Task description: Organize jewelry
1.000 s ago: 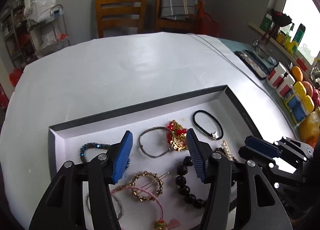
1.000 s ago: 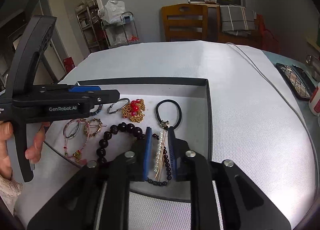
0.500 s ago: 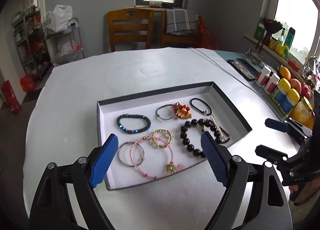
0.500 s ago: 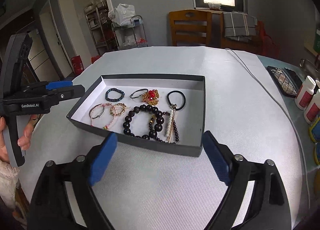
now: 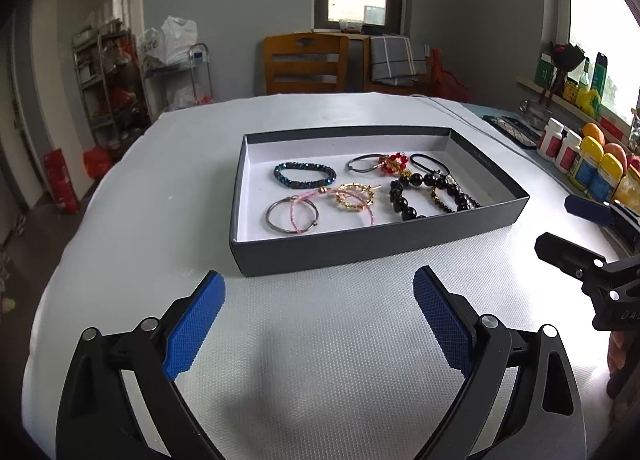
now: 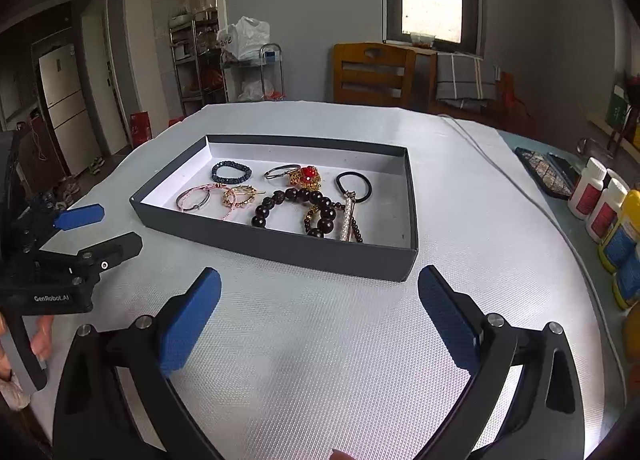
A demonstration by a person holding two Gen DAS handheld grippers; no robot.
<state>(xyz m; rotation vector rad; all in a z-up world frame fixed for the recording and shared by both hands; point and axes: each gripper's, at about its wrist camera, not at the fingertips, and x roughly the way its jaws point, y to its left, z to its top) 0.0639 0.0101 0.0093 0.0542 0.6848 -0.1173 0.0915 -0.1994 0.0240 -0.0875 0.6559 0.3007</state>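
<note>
Left gripper [image 5: 319, 292] and right gripper [image 6: 320, 287] jaws just opened wide, nothing between them, both short of tray [image 5: 360, 248] near wall, bare tablecloth [image 5: 320, 360] beneath, jewelry [image 6: 296, 204] inside tray

A home dining room: wooden chairs [image 5: 306, 62], fridge [image 6: 64, 100], cloth-covered table [image 5: 320, 340]

A flat dark box [image 5: 360, 248] with a white inside sits open on the counter [image 5: 320, 340]. Inside lie a blue bead bracelet [image 5: 304, 175], a thin silver ring [image 5: 290, 215], a gold hoop [image 5: 354, 196], big black beads [image 6: 294, 206], a black hair tie [image 6: 354, 186] and a red and gold charm [image 6: 306, 176].
</note>
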